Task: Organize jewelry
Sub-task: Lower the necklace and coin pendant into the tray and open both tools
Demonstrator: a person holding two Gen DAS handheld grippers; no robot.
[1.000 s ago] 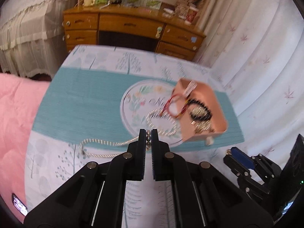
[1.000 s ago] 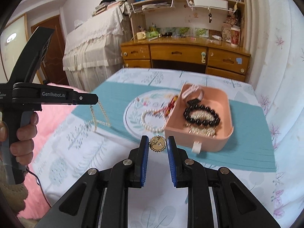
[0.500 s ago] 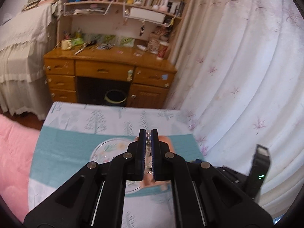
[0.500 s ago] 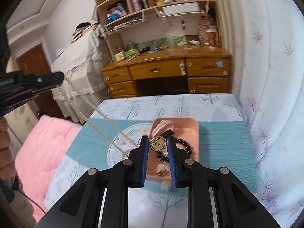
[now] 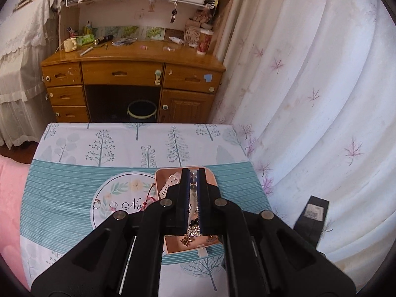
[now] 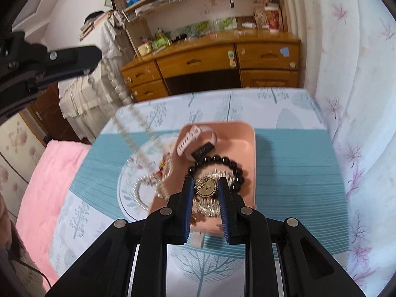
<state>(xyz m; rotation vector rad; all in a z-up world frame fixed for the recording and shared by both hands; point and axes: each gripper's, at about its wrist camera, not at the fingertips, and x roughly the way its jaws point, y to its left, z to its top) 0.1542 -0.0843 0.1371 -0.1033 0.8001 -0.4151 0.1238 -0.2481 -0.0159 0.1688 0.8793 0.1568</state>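
The left gripper (image 5: pixel 192 173) hangs above the pink tray (image 5: pixel 210 177), its fingers (image 5: pixel 184 193) drawn close together on a pearl necklace (image 6: pixel 116 86). In the left wrist view beads show in the narrow gap between the pads. In the right wrist view the strand drops from the left gripper (image 6: pixel 95 55), raised high at the left side, and runs down in a blurred line to the round printed medallion (image 5: pixel 111 198) at the middle of the surface (image 5: pixel 74 185), where its lower loop lies just beside the tray's left wall.

The right gripper (image 6: pixel 205 188) is over the near half of the tray (image 6: pixel 245 143). Its fingers (image 6: pixel 188 193) are parted only as wide as a round gold pendant (image 6: pixel 206 187), which sits between the blue pads, touching both.

The tray stands on the teal striped band of the cloth, toward the right edge of the surface. Inside it lie a black bead bracelet (image 6: pixel 230 164), a pale watch strap (image 6: pixel 190 139) at the far end, a small black piece (image 6: pixel 203 149) just beside the strap, and a heap of silvery and gold chain (image 6: pixel 210 208) below the pendant. A red cord (image 5: pixel 148 198) lies on the medallion by the tray's left wall, and two small rings (image 5: pixel 105 204) lie farther left on the medallion.

A wooden desk (image 5: pixel 133 74) stands beyond the far edge.
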